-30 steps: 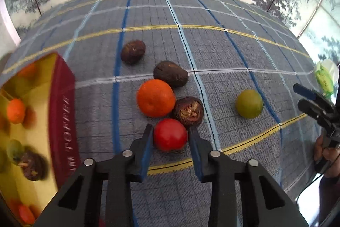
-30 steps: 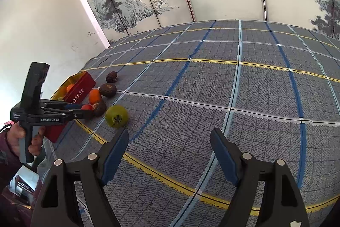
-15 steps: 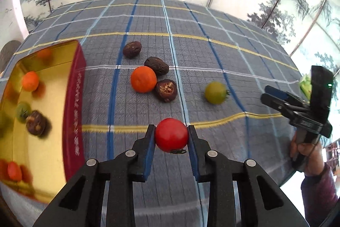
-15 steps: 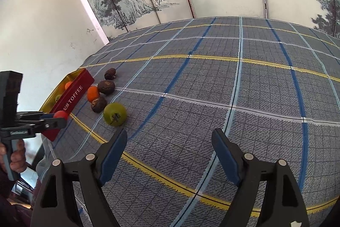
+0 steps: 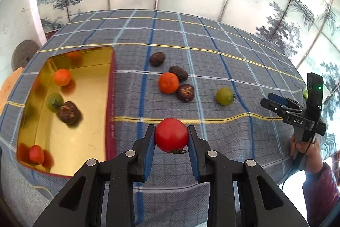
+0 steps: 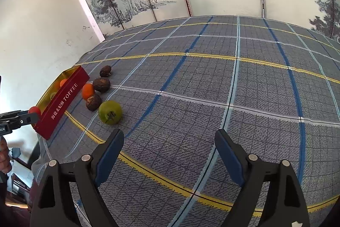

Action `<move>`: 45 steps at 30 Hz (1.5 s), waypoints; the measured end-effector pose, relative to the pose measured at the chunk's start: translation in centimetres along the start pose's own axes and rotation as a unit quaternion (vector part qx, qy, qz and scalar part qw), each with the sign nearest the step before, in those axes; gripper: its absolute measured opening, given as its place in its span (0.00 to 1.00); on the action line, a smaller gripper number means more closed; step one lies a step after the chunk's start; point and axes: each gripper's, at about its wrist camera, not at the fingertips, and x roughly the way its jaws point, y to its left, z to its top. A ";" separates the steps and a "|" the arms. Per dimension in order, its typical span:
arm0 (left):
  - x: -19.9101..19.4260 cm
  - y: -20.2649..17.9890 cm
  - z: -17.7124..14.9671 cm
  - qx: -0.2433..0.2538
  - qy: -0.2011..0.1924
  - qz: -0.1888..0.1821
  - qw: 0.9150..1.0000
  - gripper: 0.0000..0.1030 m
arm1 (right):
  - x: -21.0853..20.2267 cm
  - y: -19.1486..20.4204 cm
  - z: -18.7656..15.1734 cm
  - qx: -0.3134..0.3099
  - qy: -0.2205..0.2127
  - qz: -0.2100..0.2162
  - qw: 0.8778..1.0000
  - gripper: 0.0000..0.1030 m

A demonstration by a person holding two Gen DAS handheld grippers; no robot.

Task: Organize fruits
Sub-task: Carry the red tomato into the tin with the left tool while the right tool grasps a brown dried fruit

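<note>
Beside tin [image 5: 111,112], red tomato [image 5: 171,134] lifted; right jaws widened, apparently empty.

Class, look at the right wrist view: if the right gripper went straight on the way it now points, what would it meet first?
Most likely the bare checked tablecloth. The right gripper stands open with nothing between its fingers, and the green fruit lies off to the left of that line, though depth is uncertain.

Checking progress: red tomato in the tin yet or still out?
Out. The red tomato is clamped in the left gripper, lifted above the tablecloth, beside the toffee tin.
</note>
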 end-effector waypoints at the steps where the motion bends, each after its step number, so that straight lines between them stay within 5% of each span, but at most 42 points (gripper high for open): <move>1: -0.1 0.3 -0.1 -0.003 -0.001 0.002 1.000 0.29 | 0.0 0.0 0.0 0.000 0.000 -0.001 1.000 0.83; 18: -2.6 5.1 -0.8 -0.053 -0.027 0.024 0.998 0.29 | -0.6 1.6 -0.2 -0.037 -0.019 -0.017 0.999 0.83; 22: -3.1 5.8 -0.8 -0.056 -0.032 0.030 0.997 0.30 | -1.0 4.1 0.2 -0.061 -0.027 0.026 0.997 0.83; 36: -3.5 6.9 -0.9 -0.065 -0.035 0.029 0.997 0.30 | 2.9 12.2 3.0 -0.175 0.012 0.081 0.981 0.83; 40: -3.6 7.1 -0.9 -0.065 -0.034 0.029 0.997 0.30 | 5.0 14.4 3.5 -0.210 0.037 0.087 0.973 0.70; 45: -3.7 7.6 -0.7 -0.070 -0.032 0.025 0.997 0.30 | 8.3 15.7 4.4 -0.223 0.069 0.083 0.969 0.66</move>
